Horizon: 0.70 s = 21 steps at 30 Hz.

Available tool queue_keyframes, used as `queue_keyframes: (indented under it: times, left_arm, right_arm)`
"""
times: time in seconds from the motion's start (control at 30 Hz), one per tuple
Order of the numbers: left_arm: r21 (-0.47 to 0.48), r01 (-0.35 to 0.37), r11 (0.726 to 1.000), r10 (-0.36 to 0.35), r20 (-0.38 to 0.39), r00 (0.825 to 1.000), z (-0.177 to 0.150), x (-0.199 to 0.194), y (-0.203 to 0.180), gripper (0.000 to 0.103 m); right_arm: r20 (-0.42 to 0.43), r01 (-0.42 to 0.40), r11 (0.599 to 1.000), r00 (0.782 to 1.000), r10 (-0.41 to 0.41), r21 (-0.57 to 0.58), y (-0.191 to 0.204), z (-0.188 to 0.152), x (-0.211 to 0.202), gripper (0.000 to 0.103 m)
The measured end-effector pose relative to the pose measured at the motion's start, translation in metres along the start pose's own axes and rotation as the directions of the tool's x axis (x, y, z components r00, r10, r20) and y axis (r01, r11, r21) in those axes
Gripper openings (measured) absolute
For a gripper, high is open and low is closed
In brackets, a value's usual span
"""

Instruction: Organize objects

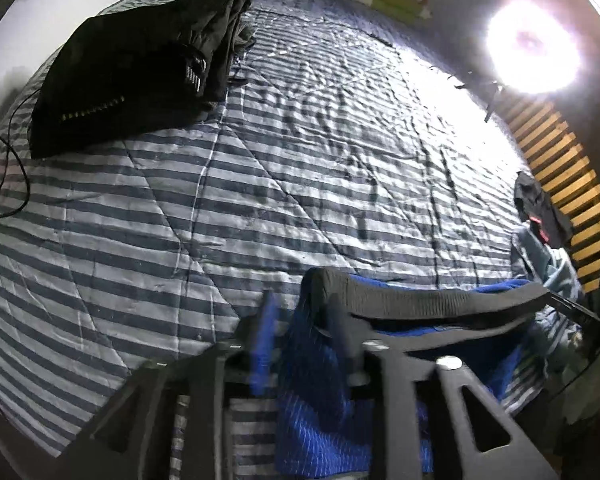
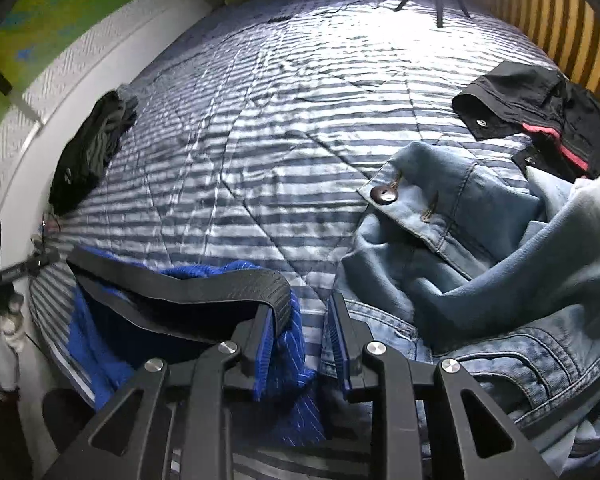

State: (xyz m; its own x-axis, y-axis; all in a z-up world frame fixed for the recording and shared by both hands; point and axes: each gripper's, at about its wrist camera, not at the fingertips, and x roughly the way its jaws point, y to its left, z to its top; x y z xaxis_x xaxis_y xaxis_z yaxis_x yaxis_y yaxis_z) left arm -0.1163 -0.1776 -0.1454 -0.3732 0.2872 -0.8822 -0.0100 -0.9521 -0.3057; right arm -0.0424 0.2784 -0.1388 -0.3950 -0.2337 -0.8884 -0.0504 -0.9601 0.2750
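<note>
— Where's the blue garment sitting?

— Low in both views, at the near edge of the striped quilt. Its black waistband arches across between the two tools. The lower part of the cloth runs off the bottom of the frame, so I can't tell what kind of garment it is.

— And the right gripper?

— Jaws moderately apart. The cloth and band drape over the left-hand finger; the other finger stands clear of it, with quilt showing in the gap.

— The left gripper?

— Blurred. Blue cloth fills the space between its fingers, so I cannot tell whether it is clamped or slack.

— What else is around?

— In the right wrist view, rumpled light jeans crowd the lower right, just beside the gripper and cut off by the frame edge. Beyond them, upper right, a dark garment with a red stripe lies by the yellow slats. In the left wrist view, folded black clothes sit upper left, a thin cable loops at the left edge, and a lamp glares out the upper right.
</note>
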Motion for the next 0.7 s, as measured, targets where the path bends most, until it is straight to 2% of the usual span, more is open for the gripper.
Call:
queue_keyframes:
  times: [0.07, 0.17, 0.23, 0.27, 0.3, 0.33, 0.4, 0.43, 0.5, 0.53, 0.6, 0.63, 0.67, 0.7]
  left_arm:
    - [0.049, -0.001, 0.999, 0.002, -0.023, 1.0, -0.006, 0.004, -0.007, 0.042]
    - [0.124, -0.064, 0.99, 0.071, -0.05, 0.996, -0.014, 0.02, -0.018, 0.043]
    - [0.11, -0.074, 0.991, 0.08, -0.052, 0.995, -0.013, 0.029, -0.017, 0.041]
    - [0.096, -0.067, 0.993, 0.073, -0.056, 0.996, -0.011, 0.033, -0.016, 0.036]
    - [0.09, -0.06, 0.994, 0.065, -0.056, 0.996, -0.009, 0.036, -0.017, 0.023]
    - [0.088, -0.053, 0.995, 0.058, -0.058, 0.997, -0.005, 0.039, -0.018, 0.016]
    - [0.077, -0.027, 0.997, 0.031, -0.056, 0.998, 0.003, 0.043, -0.02, 0.014]
    - [0.051, -0.004, 0.999, 0.007, -0.054, 0.999, 0.011, 0.047, -0.019, 0.014]
    - [-0.045, 0.005, 0.999, -0.007, -0.035, 0.999, 0.031, 0.055, -0.006, 0.014]
    - [-0.108, -0.006, 0.994, 0.004, -0.015, 1.0, 0.043, 0.06, 0.004, 0.016]
    - [-0.141, -0.03, 0.99, 0.029, -0.005, 1.0, 0.057, 0.065, 0.013, 0.022]
    - [-0.155, -0.031, 0.987, 0.033, 0.01, 0.999, 0.061, 0.063, 0.017, 0.033]
    - [-0.158, -0.01, 0.987, 0.014, 0.021, 1.0, 0.062, 0.061, 0.02, 0.04]
    - [-0.151, 0.006, 0.989, -0.002, 0.026, 1.0, 0.06, 0.058, 0.022, 0.052]
  right_arm:
    - [0.004, -0.005, 1.0, 1.0, 0.005, -0.009, 0.001, 0.001, -0.001, 0.024]
    - [0.006, 0.018, 0.998, 1.0, -0.017, -0.063, 0.01, -0.001, 0.001, 0.024]
    - [0.008, 0.04, 0.995, 0.999, -0.04, -0.09, 0.016, 0.0, 0.004, 0.024]
    - [0.006, 0.057, 0.993, 0.998, -0.057, -0.105, 0.018, 0.001, 0.007, 0.024]
    - [0.002, 0.071, 0.991, 0.997, -0.071, -0.114, 0.018, 0.002, 0.009, 0.024]
    - [0.002, 0.077, 0.989, 0.997, -0.078, -0.122, 0.019, 0.004, 0.011, 0.023]
    - [0.002, 0.067, 0.987, 0.998, -0.067, -0.144, 0.02, 0.01, 0.013, 0.008]
    - [-0.001, 0.055, 0.989, 0.998, -0.056, -0.14, 0.019, 0.016, 0.016, 0.007]
    - [-0.026, 0.002, 0.999, 1.0, -0.003, -0.054, 0.006, 0.035, 0.028, 0.007]
    - [-0.032, -0.025, 1.0, 0.999, 0.025, -0.007, -0.001, 0.044, 0.034, 0.007]
    - [-0.038, -0.056, 0.993, 0.997, 0.06, 0.101, -0.02, 0.063, 0.047, 0.012]
    - [-0.05, -0.07, 0.987, 0.996, 0.078, 0.147, -0.03, 0.07, 0.051, 0.016]
    - [-0.043, -0.102, 0.977, 0.993, 0.112, 0.189, -0.04, 0.073, 0.051, 0.02]
    - [-0.018, -0.133, 0.97, 0.99, 0.139, 0.204, -0.045, 0.074, 0.046, 0.021]
